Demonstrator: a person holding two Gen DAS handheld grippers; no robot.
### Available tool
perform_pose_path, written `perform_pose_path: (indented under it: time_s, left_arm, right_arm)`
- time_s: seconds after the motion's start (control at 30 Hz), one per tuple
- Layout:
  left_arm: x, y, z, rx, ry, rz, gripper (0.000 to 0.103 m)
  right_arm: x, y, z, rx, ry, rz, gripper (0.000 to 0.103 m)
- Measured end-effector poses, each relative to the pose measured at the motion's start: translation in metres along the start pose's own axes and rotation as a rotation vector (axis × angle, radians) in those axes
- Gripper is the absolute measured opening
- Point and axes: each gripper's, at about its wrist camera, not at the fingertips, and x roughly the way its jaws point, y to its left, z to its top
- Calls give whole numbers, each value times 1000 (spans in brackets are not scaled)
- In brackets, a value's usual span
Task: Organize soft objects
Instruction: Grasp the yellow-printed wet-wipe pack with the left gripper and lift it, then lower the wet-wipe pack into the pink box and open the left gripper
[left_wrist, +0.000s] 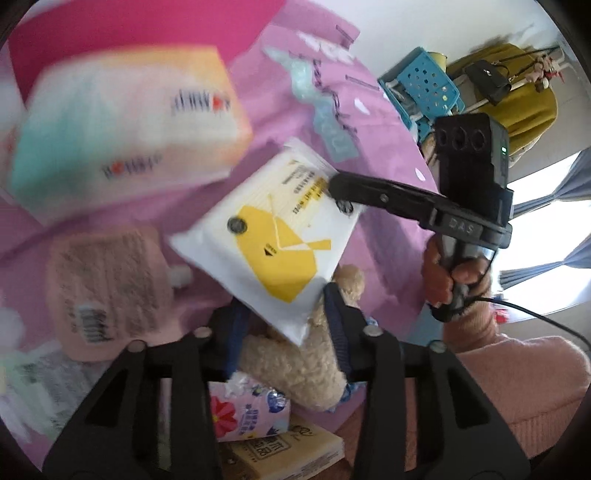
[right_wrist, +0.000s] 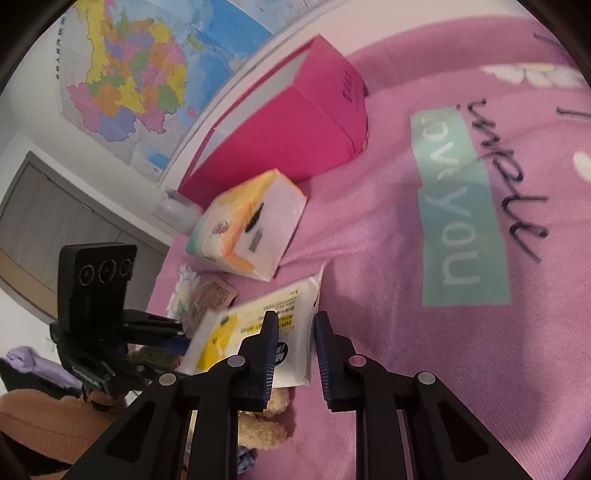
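Note:
A white wipes pack (left_wrist: 273, 243) with a yellow design hangs tilted above the pink bedspread (right_wrist: 406, 350), with a gripper at each end. My left gripper (left_wrist: 284, 310) is shut on its lower corner, blue pads either side. My right gripper (left_wrist: 334, 188) pinches the opposite edge. In the right wrist view the same pack (right_wrist: 255, 325) sits between my right gripper's (right_wrist: 295, 332) pads, and the left gripper (right_wrist: 173, 332) meets its far end. A beige plush toy (left_wrist: 288, 362) lies under the pack. An orange, white and teal tissue pack (right_wrist: 251, 229) rests in front of an open magenta box (right_wrist: 288, 122).
A pink pouch (left_wrist: 107, 288) lies left of the wipes. A floral tissue pack (left_wrist: 243, 410) and a tan tissue pack (left_wrist: 284, 450) sit near the bed's edge. A blue perforated basket (left_wrist: 424, 85) stands beyond the bed. A hand (left_wrist: 439, 273) in a pink sleeve holds the right gripper.

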Motion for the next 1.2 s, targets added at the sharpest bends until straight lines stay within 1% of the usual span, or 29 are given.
perform_pose_path:
  time_s: [0.13,0.23,0.3,0.47,0.57,0.67,0.8,0.9,1.03,1.1,1.2]
  left_arm:
    - [-25,0,8,23,-72,17,41]
    - [-45,-4,21,54,-138,75,41]
    - [-55,-3,31,65,-165,94,41]
    - [-78,4,65,82,-230,168,41]
    - [-87,13,89,77,-253,207,41]
    - [-89,27,110,59,-254,228,41]
    - [-86,43,137,28,-249,257,41]
    - [-81,50,151,10,-244,280,41]
    - [-78,58,162,-19,-246,283,41]
    - [-78,63,167,-26,-247,285,41]
    - [-71,71,172,-44,-221,278,41]
  right_arm:
    - [-17,18,10,-61,-49,3,17]
    - [-27,36,26,-122,-98,3,17]
    - [-30,46,37,-156,-126,4,17]
    - [-32,68,75,-239,-202,-15,17]
    - [-25,73,99,-259,-230,-22,17]
    - [-15,73,123,-258,-241,-36,17]
    - [-1,68,146,-255,-243,-68,17]
    - [11,69,159,-274,-245,-121,17]
    - [24,67,173,-282,-230,-172,17]
    - [29,66,177,-277,-220,-175,17]
    - [34,63,180,-268,-201,-196,17]
